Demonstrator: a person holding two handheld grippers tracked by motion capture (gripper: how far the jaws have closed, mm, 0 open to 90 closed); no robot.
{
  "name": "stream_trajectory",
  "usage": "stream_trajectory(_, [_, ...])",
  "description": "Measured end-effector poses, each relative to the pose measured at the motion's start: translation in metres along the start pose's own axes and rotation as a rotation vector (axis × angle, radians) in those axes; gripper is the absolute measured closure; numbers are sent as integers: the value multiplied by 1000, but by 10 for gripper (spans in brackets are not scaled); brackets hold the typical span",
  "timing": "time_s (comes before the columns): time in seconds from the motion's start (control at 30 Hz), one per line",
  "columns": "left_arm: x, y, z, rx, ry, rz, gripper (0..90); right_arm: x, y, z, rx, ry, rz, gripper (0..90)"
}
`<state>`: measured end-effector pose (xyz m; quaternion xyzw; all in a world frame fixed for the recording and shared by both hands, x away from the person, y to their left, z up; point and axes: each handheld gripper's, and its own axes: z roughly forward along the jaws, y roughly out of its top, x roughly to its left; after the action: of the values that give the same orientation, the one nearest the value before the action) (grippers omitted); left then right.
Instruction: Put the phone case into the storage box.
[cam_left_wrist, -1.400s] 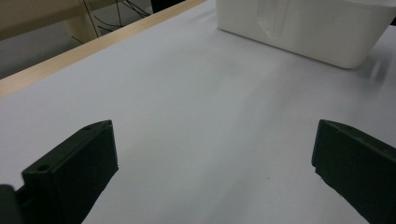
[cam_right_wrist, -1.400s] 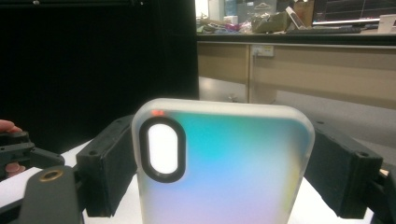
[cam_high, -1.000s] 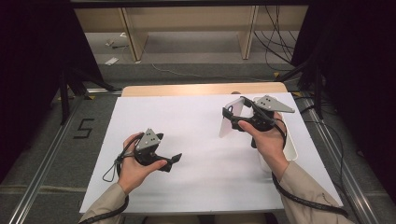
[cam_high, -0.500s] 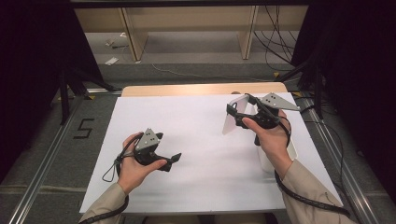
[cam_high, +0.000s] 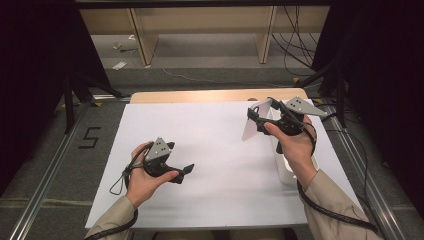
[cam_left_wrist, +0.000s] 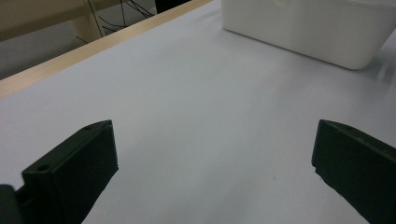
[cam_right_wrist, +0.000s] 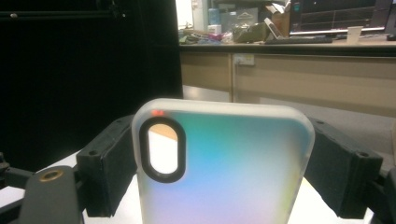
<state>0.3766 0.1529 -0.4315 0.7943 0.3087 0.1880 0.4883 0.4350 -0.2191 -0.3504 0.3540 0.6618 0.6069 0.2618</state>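
Observation:
My right gripper (cam_high: 257, 120) is shut on a frosted phone case (cam_right_wrist: 224, 163) and holds it above the far right of the table. Its jaws press on the case's two long sides. The case has a pastel sheen and a black-rimmed oval camera hole (cam_right_wrist: 162, 149). In the high view the phone case (cam_high: 251, 124) appears as a pale upright slab, lifted off the white table cover (cam_high: 220, 150). My left gripper (cam_high: 186, 171) rests low at the near left, held by a hand. In its own view the left gripper (cam_left_wrist: 215, 158) is open over the bare cover.
A white rectangular container (cam_high: 286, 172) stands on the table's right side, partly under the right hand; in the left gripper view this container (cam_left_wrist: 303, 28) lies ahead. The table's wooden far edge (cam_high: 200, 96) borders the floor. Black cables trail from both grippers.
The right gripper with the phone case has drifted slightly to the right and farther away. The left gripper has stayed still.

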Motion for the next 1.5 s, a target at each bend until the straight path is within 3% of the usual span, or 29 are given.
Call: stream_trajectory(1.5, [1, 0, 0, -1, 7, -2, 0, -30, 10, -16, -26, -100, 22, 179])
